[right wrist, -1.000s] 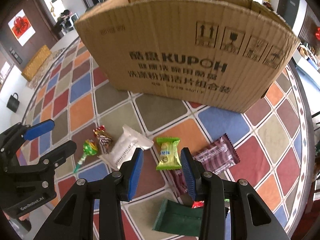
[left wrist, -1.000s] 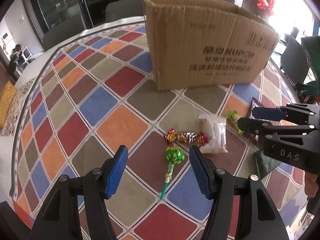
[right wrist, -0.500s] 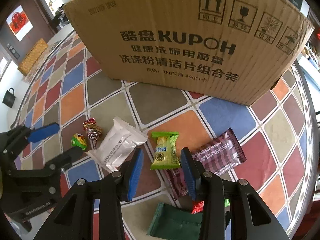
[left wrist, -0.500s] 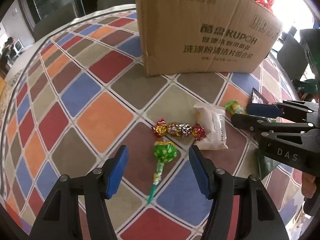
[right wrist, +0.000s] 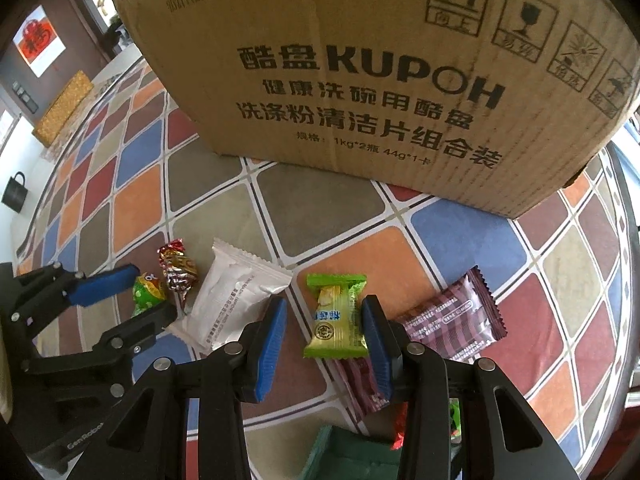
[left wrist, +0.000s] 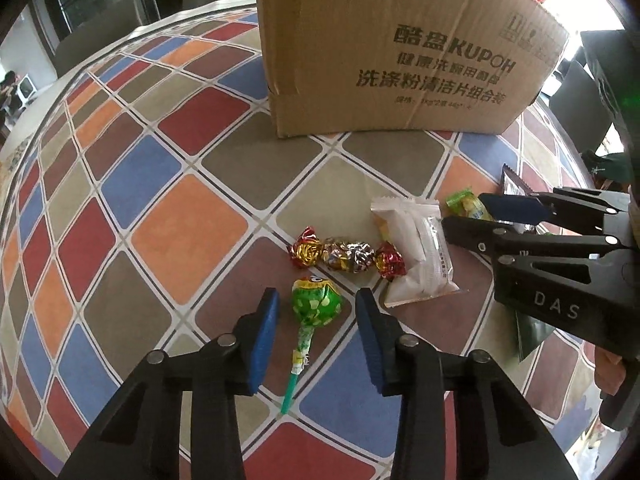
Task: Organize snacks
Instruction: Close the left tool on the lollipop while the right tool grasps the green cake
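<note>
Checkered cloth covers the surface; cardboard box (right wrist: pixel 360 80) stands toward its far edge, snacks lie loose in front. Left tool (left wrist: pixel 316 320): jaws have just been closing, narrow, straddling the green lollipop (left wrist: pixel 316 304), pads not yet touching. Right tool (right wrist: pixel 324 320): narrow, straddling the green packet (right wrist: pixel 336 316), near pad seemingly at its edge. Advice: centre each pad on its wrapper's body, not the lollipop's stick; close before lifting.

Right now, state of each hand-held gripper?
Left hand-held gripper: open, jaws just been closing around the green lollipop, pads not touching it.
Right hand-held gripper: open, astride the green snack packet, nothing held.
</note>
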Motion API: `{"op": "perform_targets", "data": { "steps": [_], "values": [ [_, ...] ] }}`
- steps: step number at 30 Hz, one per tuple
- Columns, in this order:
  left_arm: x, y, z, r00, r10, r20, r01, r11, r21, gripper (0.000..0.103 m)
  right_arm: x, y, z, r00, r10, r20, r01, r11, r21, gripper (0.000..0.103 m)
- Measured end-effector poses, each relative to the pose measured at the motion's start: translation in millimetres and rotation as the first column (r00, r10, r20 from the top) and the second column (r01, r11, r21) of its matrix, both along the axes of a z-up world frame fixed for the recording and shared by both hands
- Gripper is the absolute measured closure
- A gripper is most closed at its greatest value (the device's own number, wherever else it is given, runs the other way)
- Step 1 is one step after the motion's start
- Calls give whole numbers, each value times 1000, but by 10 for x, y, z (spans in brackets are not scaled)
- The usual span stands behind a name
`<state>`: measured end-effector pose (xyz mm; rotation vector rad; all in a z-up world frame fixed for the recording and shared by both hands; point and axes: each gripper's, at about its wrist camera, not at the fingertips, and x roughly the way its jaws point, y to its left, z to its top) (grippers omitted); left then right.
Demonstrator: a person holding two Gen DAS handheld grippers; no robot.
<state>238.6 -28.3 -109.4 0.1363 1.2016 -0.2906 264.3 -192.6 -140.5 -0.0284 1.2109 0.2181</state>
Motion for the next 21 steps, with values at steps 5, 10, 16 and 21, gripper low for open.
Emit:
{"op": "perform_targets", "data": {
  "steps": [5, 10, 16, 21],
  "values": [
    [1, 1, -14, 1000, -5, -10, 5, 1000, -6, 77, 12, 82, -11, 1000, 11, 11, -11, 1000, -18, 67],
    [-8, -7, -22, 1000, -11, -3, 11, 1000, -11, 77, -6, 124, -22, 999, 22, 25, -21, 999, -26, 78],
    [-48, 7, -12, 1000, -11, 16, 11, 1000, -15, 77, -61, 64, -16, 999, 5, 33, -5, 1000, 0, 80],
    [-98, 19, 100, 999, -15, 53, 15, 1000, -13, 77, -128, 18, 52, 998, -1, 57, 2, 1000, -1, 81]
  ]
}}
